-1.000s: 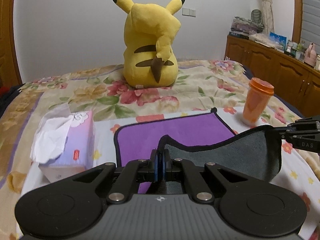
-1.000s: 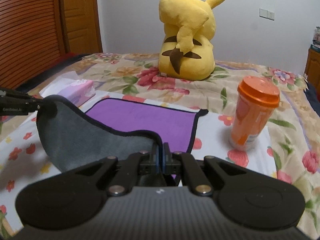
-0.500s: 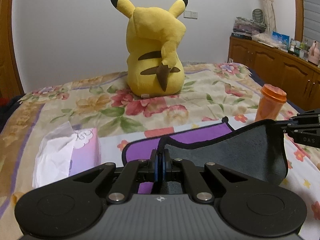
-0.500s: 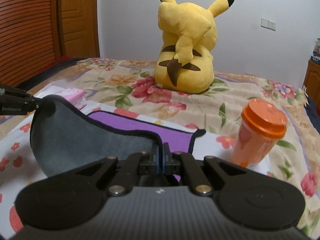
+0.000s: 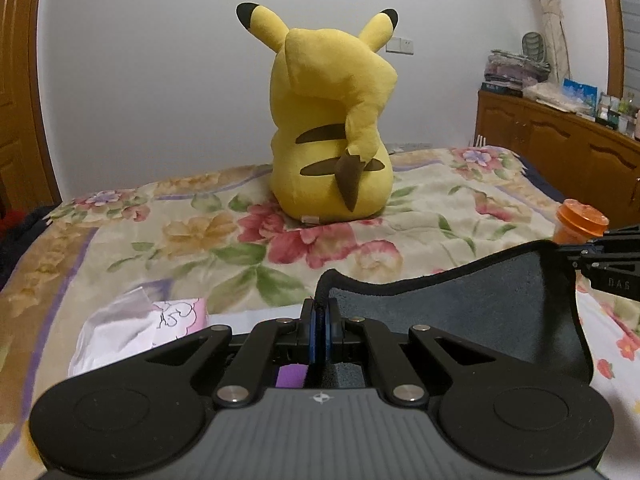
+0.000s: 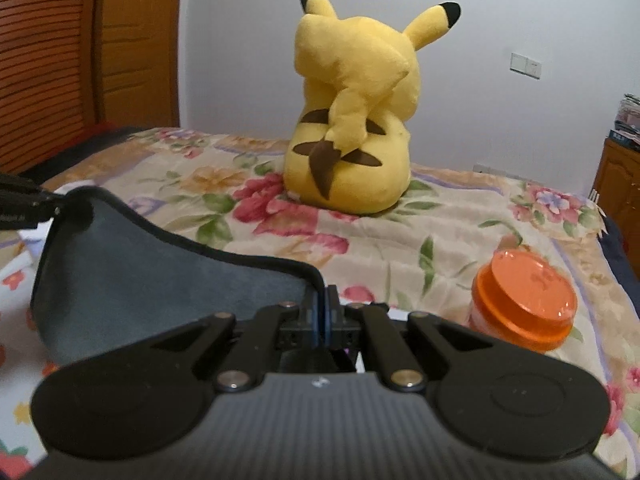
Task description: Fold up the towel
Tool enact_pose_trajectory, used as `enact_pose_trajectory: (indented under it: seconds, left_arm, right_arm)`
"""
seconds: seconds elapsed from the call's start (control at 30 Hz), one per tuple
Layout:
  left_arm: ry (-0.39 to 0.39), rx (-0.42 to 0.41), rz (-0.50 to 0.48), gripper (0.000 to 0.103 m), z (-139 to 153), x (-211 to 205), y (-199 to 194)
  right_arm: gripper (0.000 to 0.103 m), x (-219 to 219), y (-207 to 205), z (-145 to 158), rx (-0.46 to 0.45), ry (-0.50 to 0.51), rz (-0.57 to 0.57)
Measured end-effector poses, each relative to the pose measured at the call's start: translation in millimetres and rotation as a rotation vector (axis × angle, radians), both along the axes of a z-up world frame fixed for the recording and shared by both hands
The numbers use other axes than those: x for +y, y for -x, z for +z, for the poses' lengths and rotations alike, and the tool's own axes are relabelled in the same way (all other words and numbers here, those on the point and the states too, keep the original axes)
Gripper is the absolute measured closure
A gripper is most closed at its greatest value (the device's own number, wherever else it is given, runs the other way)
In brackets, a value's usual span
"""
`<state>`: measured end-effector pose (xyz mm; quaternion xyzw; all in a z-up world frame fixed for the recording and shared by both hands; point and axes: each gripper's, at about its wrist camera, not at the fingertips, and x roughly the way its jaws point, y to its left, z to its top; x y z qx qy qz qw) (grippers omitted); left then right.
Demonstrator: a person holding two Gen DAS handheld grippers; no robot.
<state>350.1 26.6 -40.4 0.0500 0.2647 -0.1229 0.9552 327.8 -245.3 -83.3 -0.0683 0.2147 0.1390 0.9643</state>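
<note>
Floral quilted bedspread carries everything. Big yellow plush toy with black-tipped ears and brown back stripes sits upright toward the far edge, its back to me. The grey towel with black piping and a purple underside hangs lifted off the bed, stretched between my two hands, grey face toward both cameras; a sliver of purple shows below my left jaws. Orange plastic cup with an orange lid stands near the right edge, just beside my right hand. White-and-pink tissue pack lies toward the left edge. My left gripper has its jaws pressed on one towel corner; my right gripper pinches the other corner.
</note>
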Motion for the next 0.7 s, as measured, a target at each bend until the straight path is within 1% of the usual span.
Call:
enact_pose_trajectory:
  seconds: [0.23,0.5,0.7]
  left_arm:
    - [0.014,-0.005,0.026,0.096,-11,3,-19]
    - [-0.002,0.052,0.051,0.096,-43,1,-51]
    - [-0.024,0.094,0.065,0.095,-64,-1,-62]
  right_arm:
    - [0.100,2,-20,-9,0.000,0.002,-0.019]
    - [0.100,9,-48,-33,0.035,0.036,-0.033]
    - [0.100,13,-61,-58,0.083,0.064,-0.041]
